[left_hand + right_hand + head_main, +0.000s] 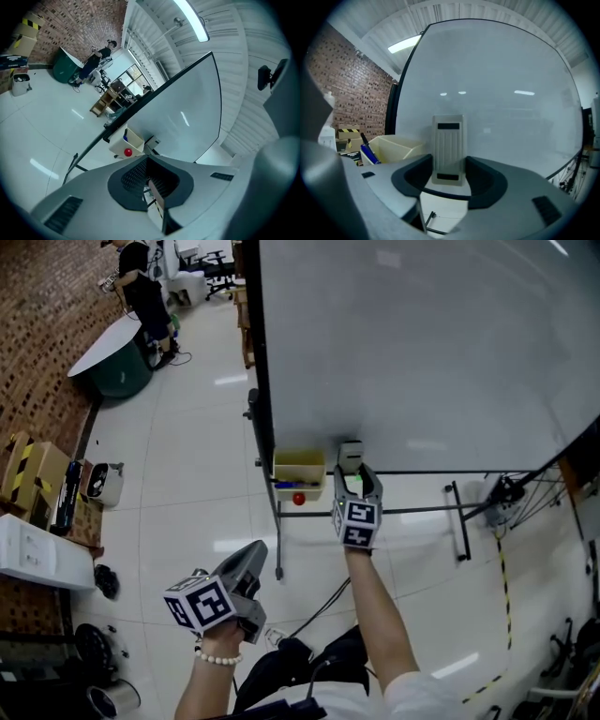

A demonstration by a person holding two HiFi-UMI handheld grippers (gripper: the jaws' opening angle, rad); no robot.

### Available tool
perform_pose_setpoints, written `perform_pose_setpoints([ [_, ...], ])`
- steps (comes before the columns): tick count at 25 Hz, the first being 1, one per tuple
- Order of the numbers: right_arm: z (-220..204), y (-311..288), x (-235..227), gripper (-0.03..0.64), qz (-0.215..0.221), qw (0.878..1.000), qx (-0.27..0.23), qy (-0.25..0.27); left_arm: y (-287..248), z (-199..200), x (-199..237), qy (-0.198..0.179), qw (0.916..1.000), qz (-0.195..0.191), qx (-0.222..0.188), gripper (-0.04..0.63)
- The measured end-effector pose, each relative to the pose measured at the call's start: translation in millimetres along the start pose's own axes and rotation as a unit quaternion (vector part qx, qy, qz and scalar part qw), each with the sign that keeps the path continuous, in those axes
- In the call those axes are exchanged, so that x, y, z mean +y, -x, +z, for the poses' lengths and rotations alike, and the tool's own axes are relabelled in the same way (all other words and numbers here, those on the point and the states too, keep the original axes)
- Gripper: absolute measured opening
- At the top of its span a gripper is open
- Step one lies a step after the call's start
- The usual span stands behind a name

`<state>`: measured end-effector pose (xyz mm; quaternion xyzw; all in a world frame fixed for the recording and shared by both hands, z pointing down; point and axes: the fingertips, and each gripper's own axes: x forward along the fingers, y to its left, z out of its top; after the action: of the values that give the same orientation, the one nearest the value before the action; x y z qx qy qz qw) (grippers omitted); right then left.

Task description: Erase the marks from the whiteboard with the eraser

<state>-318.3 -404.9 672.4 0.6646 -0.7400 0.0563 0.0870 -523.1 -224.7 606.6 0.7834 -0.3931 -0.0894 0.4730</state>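
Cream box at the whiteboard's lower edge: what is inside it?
A blue marker sticks out of the cream box; its walls hide the bottom, so anything lower cannot be seen.

The whiteboard (pixel 422 343) is large and dark-framed, standing upright on a floor stand. Its pale grey-white face carries only soft reflections of the ceiling lights. The eraser (pixel 449 147) is a light grey oblong block with a ribbed back and a dark strip at each end. It stands upright against the board's lower edge, seemingly clamped between the right gripper's (pixel 354 474) jaws.
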Motion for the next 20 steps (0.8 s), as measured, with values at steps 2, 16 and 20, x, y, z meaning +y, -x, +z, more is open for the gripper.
perform_pose_setpoints([
  [2,-14,-5,3,0.252,0.014,1.0,0.003,0.011,3,-4,4,0.002,1.0,0.009,-0.002,-0.005],
  [16,-37,-28,22,0.25,0.044,0.999,-0.01,0.017,6,-23,27,0.01,0.9988,0.048,0.003,-0.005],
  [20,-38,-29,2,0.252,0.048,0.999,-0.016,0.014,-15,-35,17,0.003,0.9983,0.058,0.009,-0.005],
])
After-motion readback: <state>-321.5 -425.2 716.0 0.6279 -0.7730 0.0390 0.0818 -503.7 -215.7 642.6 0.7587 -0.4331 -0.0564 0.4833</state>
